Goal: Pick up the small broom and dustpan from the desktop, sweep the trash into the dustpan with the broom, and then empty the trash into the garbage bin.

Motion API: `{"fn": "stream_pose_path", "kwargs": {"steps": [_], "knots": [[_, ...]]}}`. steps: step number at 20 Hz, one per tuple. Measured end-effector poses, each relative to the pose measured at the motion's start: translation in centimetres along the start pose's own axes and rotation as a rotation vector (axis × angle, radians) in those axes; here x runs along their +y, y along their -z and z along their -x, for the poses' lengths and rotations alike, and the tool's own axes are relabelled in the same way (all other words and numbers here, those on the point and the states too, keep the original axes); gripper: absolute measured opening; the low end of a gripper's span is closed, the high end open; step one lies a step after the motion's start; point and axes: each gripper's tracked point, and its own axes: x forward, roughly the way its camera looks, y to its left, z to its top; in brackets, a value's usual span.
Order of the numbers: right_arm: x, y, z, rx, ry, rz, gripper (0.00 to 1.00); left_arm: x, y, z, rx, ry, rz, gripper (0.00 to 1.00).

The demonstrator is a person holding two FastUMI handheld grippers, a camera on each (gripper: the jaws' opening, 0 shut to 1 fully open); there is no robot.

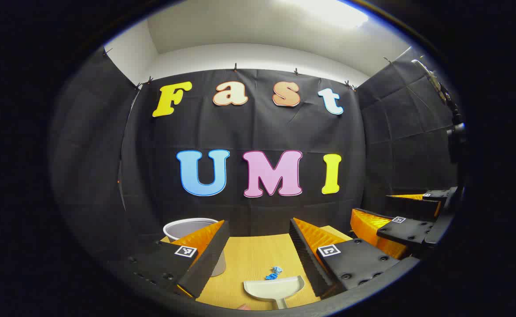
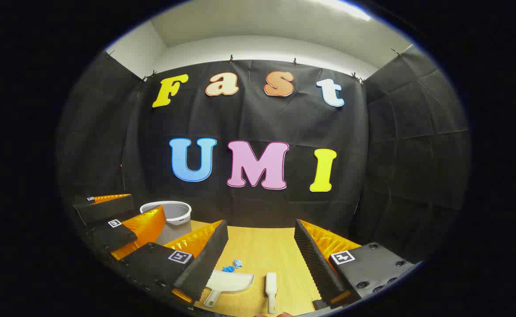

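A white dustpan (image 1: 275, 288) lies on the wooden desktop (image 1: 240, 277), its handle toward me. Blue crumpled trash (image 1: 273, 274) sits just beyond its lip. My left gripper (image 1: 258, 233) hovers above them, open, with nothing between its fingers. In the right gripper view the dustpan (image 2: 229, 281) lies low and left, the small white broom (image 2: 270, 284) lies just right of it, and the blue trash (image 2: 233, 266) lies behind the pan. My right gripper (image 2: 260, 231) is open and holds nothing. Neither gripper touches anything.
A grey-white garbage bin (image 1: 187, 226) stands at the desktop's far left, partly behind my left finger; it shows as the bin (image 2: 170, 213) in the right gripper view too. The right gripper (image 1: 388, 215) floats to the left one's right. Black cloth walls close in the desktop (image 2: 262, 246).
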Motion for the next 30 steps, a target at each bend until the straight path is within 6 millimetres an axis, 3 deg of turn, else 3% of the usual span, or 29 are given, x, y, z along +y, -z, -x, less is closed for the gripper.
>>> {"fn": "stream_pose_path", "kwargs": {"steps": [7, 17, 18, 20, 22, 30], "knots": [[-1.4, -0.3, -0.4, -0.009, 0.023, 0.011, 0.93, -1.2, -0.2, -1.2, -0.010, 0.028, 0.006, 0.82], [-1.4, -0.3, -1.3, -0.012, 0.018, 0.000, 0.93, -1.9, 0.0, -1.8, -0.009, 0.042, 0.015, 0.82], [-1.4, -0.3, -1.4, -0.012, 0.017, -0.003, 0.98, -1.9, -0.1, -1.8, -0.011, 0.042, 0.012, 0.82], [-1.3, 0.0, -1.6, -0.005, 0.014, -0.008, 0.93, -1.9, -0.4, -1.8, -0.017, 0.044, 0.010, 0.82], [-1.2, 0.1, -1.5, 0.000, 0.011, -0.009, 0.98, -2.1, -0.3, -1.8, -0.016, 0.047, 0.008, 0.82], [-1.6, 0.3, -1.4, 0.009, 0.012, -0.003, 0.98, -2.7, -0.1, -1.7, -0.001, 0.051, 0.001, 0.82]]}}
